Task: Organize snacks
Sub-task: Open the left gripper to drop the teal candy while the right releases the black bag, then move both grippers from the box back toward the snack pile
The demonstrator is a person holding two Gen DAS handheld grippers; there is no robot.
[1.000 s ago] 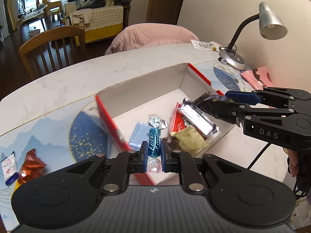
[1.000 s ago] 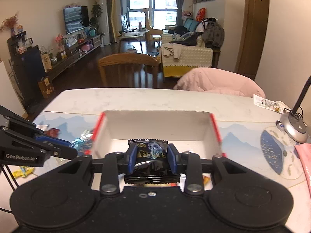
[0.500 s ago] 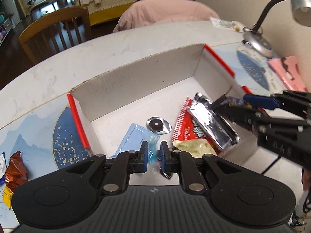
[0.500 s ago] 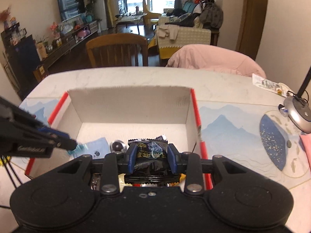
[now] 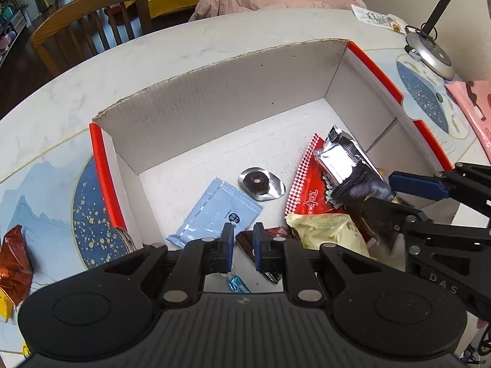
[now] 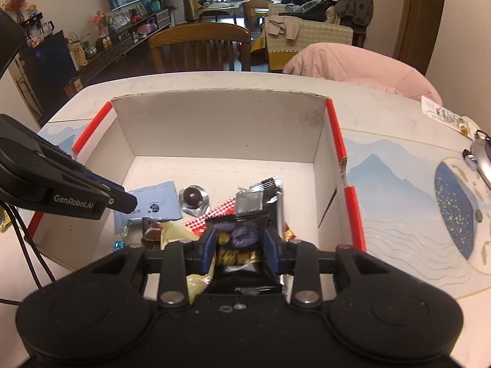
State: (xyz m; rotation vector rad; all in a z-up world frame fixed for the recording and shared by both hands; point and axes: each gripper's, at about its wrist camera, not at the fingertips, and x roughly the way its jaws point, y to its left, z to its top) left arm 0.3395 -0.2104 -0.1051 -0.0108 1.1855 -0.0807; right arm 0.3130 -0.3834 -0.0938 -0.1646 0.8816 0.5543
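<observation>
Snacks piling up in cardboard box (image 5: 233,98) on bench (image 5: 190,46): blue sachet (image 5: 214,211), foil choc (image 5: 260,182), red pkt (image 5: 307,190), silver wrapper (image 5: 343,159).

Right tool (image 6: 239,242) clamping black snack pack (image 6: 242,236) low over box.

Left tool (image 5: 242,242) pinched near-shut; blue candy (image 5: 237,285) below it, grip unclear.

Orange-wrapped snack (image 5: 12,260) waiting outside box, so more to go.

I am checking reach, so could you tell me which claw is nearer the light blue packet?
Left. The left claw hovers at the light blue packet's near edge; the right claw is across the snack pile.
</observation>
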